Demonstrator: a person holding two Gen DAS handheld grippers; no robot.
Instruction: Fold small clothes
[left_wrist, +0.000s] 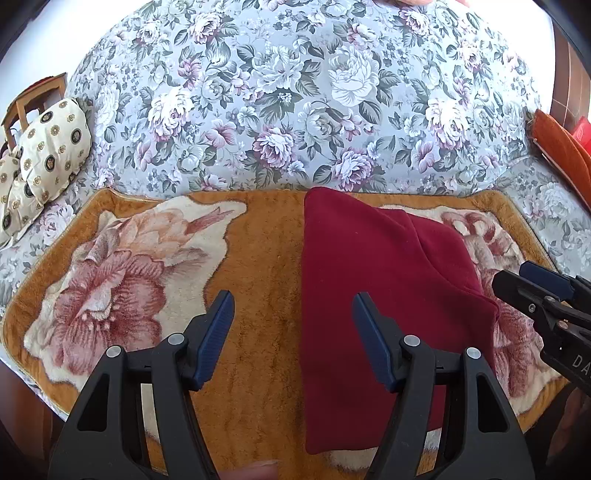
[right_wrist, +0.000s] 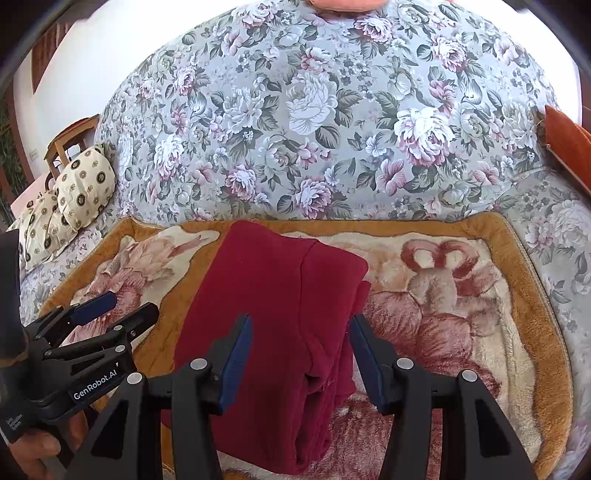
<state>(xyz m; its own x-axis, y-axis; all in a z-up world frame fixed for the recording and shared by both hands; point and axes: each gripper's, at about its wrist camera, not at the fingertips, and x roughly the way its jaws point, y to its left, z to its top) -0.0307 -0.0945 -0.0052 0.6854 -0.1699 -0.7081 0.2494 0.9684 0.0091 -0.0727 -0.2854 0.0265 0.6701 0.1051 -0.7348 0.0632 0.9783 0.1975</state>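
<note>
Fingers (left_wrist: 225, 314) apart over red garment (left_wrist: 369, 295)

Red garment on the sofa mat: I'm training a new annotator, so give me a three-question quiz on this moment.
1. True or false: the left gripper is shut on the red garment.
2. Multiple choice: the garment lies on A) a bare floor, B) a plush floral mat, C) a chair.
3. Fill in: the right gripper has its jaws ____ above the garment's layered edge.

Key: 1 false, both fingers stand apart and hold nothing; 2 B; 3 open.
</note>
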